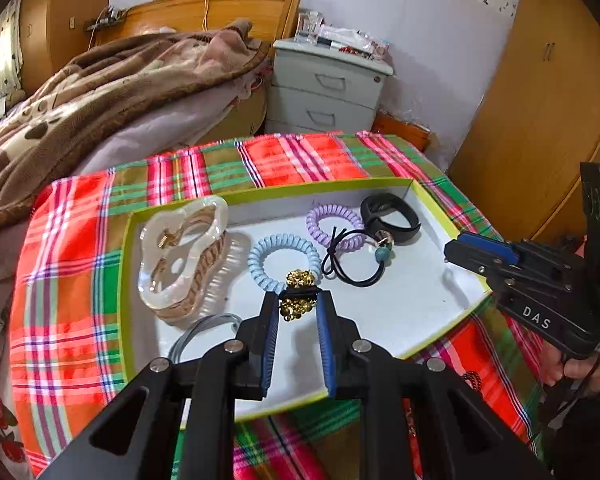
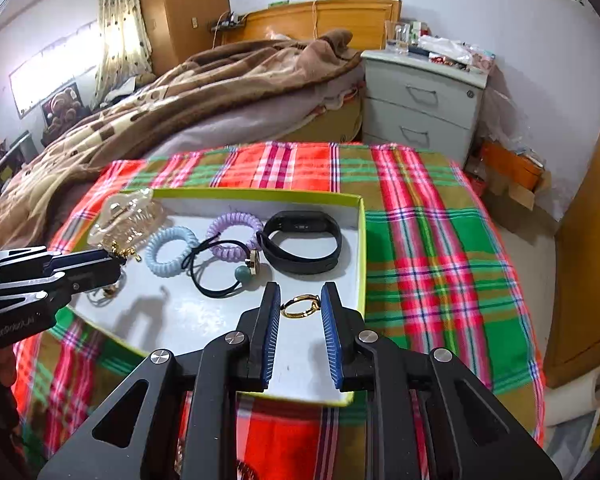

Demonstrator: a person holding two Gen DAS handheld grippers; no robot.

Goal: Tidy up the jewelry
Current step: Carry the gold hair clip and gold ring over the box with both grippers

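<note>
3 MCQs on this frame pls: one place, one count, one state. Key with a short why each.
1. Where is the black band?
A. in the tray's far right corner
B. on the cloth
C. on the bed

2. How many coil ties lie in the tray?
A. one
B. two
C. four

3. What is the right gripper doing?
A. standing open and empty
B. holding a gold ring
C. holding a clip

Key: 1 A, it lies by the tray's far right walls. 2 B, one blue tie and one purple tie. 3 B, the ring spans the gap between both pads.

Brown blanket [image 2: 204, 92] on bed; grey nightstand [image 2: 420, 100] — beside.
</note>
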